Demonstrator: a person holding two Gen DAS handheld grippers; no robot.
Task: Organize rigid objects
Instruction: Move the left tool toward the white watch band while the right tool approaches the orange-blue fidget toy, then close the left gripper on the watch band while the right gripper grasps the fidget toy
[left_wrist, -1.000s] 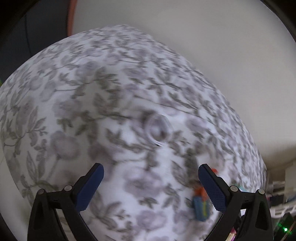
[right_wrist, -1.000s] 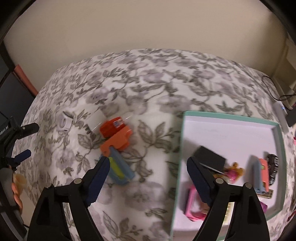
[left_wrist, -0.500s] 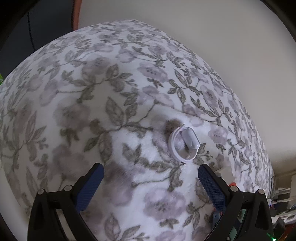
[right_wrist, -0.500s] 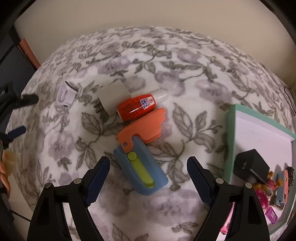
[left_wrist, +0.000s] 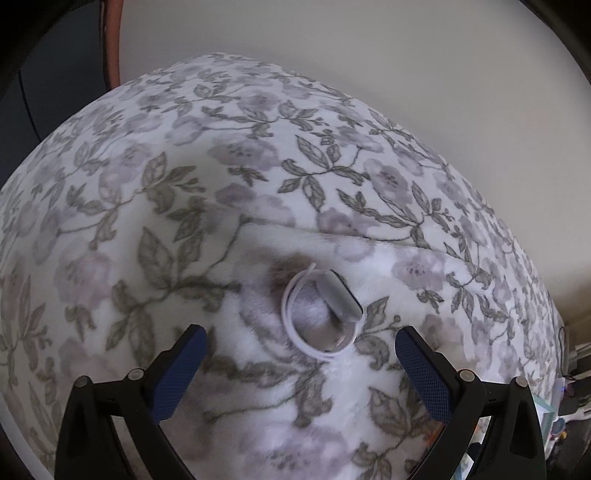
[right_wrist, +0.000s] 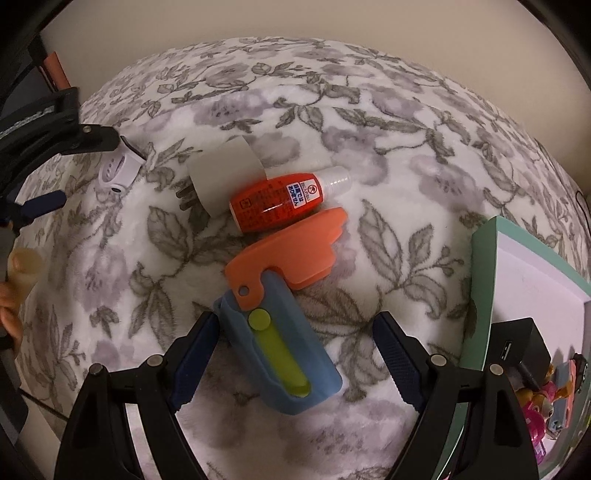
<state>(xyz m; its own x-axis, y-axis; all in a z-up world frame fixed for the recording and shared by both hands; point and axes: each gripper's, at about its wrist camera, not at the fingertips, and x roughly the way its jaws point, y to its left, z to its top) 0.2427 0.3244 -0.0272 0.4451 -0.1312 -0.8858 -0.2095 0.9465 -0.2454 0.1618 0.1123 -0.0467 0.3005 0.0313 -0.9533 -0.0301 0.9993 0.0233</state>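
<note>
Each wrist camera is looking forward and down between its own fingers, close above the floral blanket, both views sharing the white smartwatch, which is appearing at far left in the right view.

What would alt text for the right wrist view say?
The open right gripper hovers over a blue and orange folding toy on a floral blanket. Beyond it lie an orange bottle and a grey plug; a green-rimmed box sits at right.
</note>
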